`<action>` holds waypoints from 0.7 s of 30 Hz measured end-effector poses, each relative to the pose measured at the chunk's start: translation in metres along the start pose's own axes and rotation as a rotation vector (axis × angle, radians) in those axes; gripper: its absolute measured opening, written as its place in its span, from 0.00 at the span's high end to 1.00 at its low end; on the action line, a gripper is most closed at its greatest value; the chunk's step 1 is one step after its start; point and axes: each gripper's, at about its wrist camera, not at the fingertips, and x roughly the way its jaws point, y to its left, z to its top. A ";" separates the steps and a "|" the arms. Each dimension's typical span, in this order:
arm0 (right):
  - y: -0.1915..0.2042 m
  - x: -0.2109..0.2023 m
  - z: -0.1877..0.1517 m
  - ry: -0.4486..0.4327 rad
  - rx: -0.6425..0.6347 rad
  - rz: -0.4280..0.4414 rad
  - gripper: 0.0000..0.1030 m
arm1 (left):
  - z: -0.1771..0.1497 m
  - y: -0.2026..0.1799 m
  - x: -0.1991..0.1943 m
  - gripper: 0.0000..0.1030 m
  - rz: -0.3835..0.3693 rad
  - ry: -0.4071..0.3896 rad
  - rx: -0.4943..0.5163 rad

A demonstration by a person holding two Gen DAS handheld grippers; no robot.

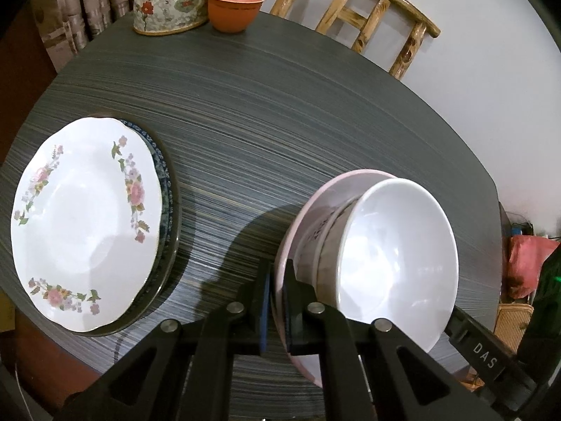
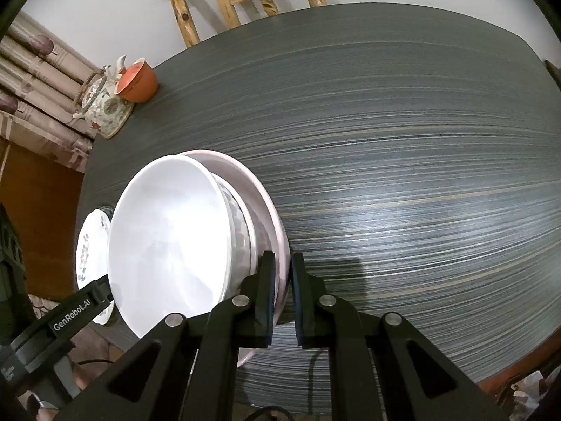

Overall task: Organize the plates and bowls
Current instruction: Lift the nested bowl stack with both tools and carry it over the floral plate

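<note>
The desk [image 1: 280,112] is big and dark, with thin gray and tan stripes running across its smooth top. A wooden chair [image 1: 368,10] made of knobby yellow-brown poles stands behind its far edge.

On the left side of the desk lies a stack of plates. The top plate [image 1: 84,224] is round, white and shiny, with a wavy rim and pink flowers with green leaves. Under it peeks a blue patterned plate [image 1: 163,172], and below that a dark rim.

Nearer the front is a stack of bowls. A pink bowl [image 1: 315,203] is at the bottom, wide and smooth. A gray bowl [image 1: 326,238] with dark marks on its side sits inside it. A white bowl [image 1: 399,259], deep, round and glossy, sits on top.

The left claw [image 1: 277,301] is black with blue pads, and it pinches the rim of the pink bowl on one side. The right claw [image 2: 280,294] looks the same and pinches the pink rim on the other side. I cannot tell if the bowls rest on the desk or are lifted off it.

At the far corner stands a squat teapot [image 1: 168,0] painted with flowers. Just beside it is a small orange-red clay cup [image 1: 235,7] with a lid and a round knob.
</note>
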 end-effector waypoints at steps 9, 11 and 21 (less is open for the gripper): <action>0.015 -0.005 0.003 0.001 -0.025 0.002 0.90 | 0.005 0.011 -0.014 0.97 0.004 -0.025 -0.013; 0.019 -0.007 0.004 0.001 -0.032 0.005 0.90 | 0.008 0.016 -0.019 0.97 0.005 -0.032 -0.019; 0.059 -0.015 0.010 -0.005 -0.096 0.014 0.90 | 0.027 0.043 -0.050 0.97 0.029 -0.092 -0.059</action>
